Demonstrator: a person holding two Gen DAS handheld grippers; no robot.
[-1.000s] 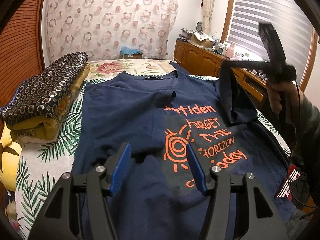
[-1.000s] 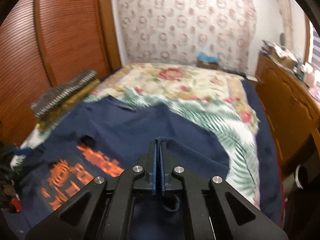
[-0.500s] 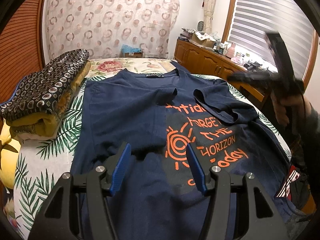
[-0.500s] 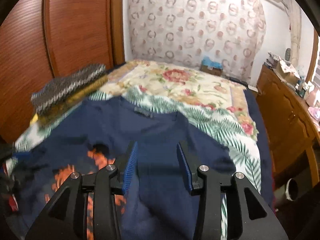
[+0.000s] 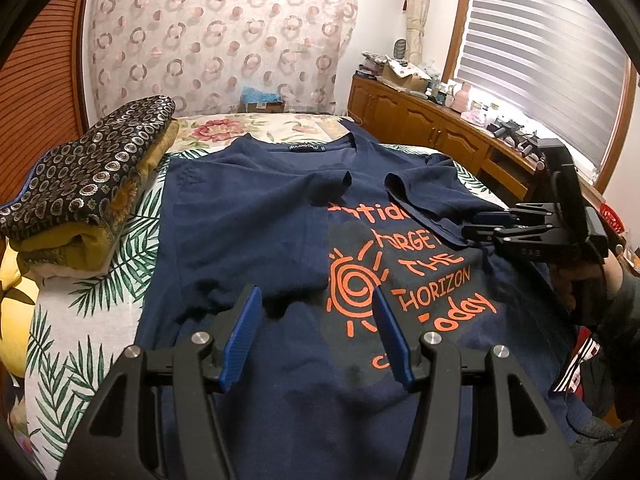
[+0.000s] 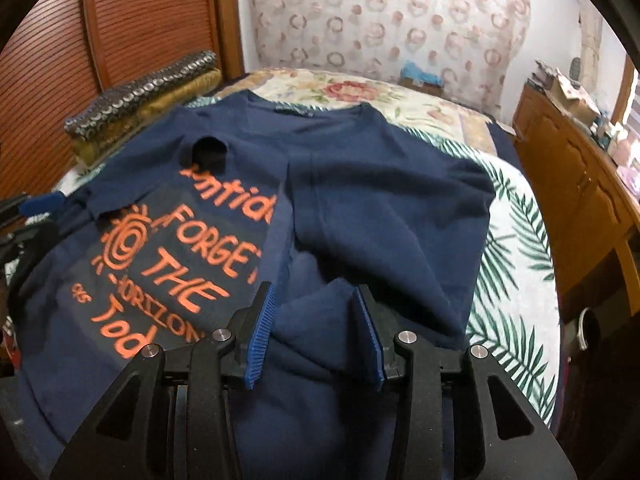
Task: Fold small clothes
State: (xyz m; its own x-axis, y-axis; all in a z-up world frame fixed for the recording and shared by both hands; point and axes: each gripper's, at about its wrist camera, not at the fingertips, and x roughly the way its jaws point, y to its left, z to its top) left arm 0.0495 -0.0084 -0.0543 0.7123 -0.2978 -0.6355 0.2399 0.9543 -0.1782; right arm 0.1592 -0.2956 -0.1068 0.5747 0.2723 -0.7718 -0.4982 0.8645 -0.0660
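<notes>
A navy T-shirt (image 5: 248, 220) (image 6: 380, 200) with orange lettering lies face up on the bed. Its left side is folded inward, and its right sleeve (image 5: 424, 192) lies folded across the chest. My left gripper (image 5: 316, 294) hovers open above the shirt's lower middle with nothing between its fingers. My right gripper (image 5: 474, 224) (image 6: 314, 288) stands open, low at the shirt's right side. A raised fold of navy fabric sits between its blue pads without being pinched. A hand (image 5: 580, 280) holds that gripper.
Folded clothes (image 5: 80, 184) (image 6: 152, 92) are stacked at the bed's left side. The leaf-and-flower bedsheet (image 5: 80, 320) shows around the shirt. A cluttered wooden cabinet (image 5: 420, 128) (image 6: 572, 184) runs along the right wall. Slatted wooden doors stand on the left.
My right gripper opened and let go of the right sleeve, which now lies on the chest. It then dropped to the shirt's right side. The left gripper kept still.
</notes>
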